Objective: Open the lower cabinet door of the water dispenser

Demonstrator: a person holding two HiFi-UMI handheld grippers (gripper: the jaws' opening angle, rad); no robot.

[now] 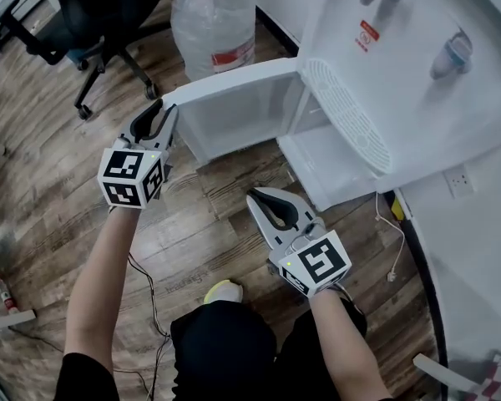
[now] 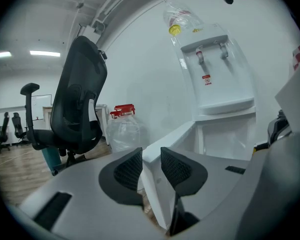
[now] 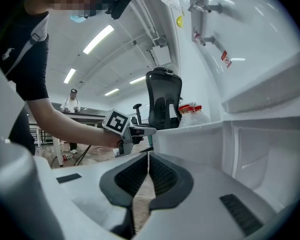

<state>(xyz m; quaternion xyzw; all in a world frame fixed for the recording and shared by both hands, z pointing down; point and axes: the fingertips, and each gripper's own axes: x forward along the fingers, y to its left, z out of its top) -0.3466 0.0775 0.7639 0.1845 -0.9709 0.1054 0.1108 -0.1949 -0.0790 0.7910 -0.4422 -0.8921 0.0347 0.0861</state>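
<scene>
The white water dispenser [image 1: 401, 82] stands at the upper right, and its lower cabinet door [image 1: 234, 78] is swung out to the left, wide open. My left gripper [image 1: 169, 111] is at the door's free end. In the left gripper view the door [image 2: 175, 134] edge runs between the two black pads, and the left gripper [image 2: 151, 166] is shut on it. My right gripper [image 1: 255, 195] hovers over the floor in front of the open cabinet; in the right gripper view its jaws [image 3: 148, 171] meet with nothing between them. The open cabinet [image 3: 260, 154] shows beside it.
A large clear water bottle [image 1: 213, 23] stands on the wooden floor just behind the open door. A black office chair [image 1: 100, 15] is at the upper left. A white cable [image 1: 397, 241] hangs by the dispenser's right side below a wall socket [image 1: 459, 180].
</scene>
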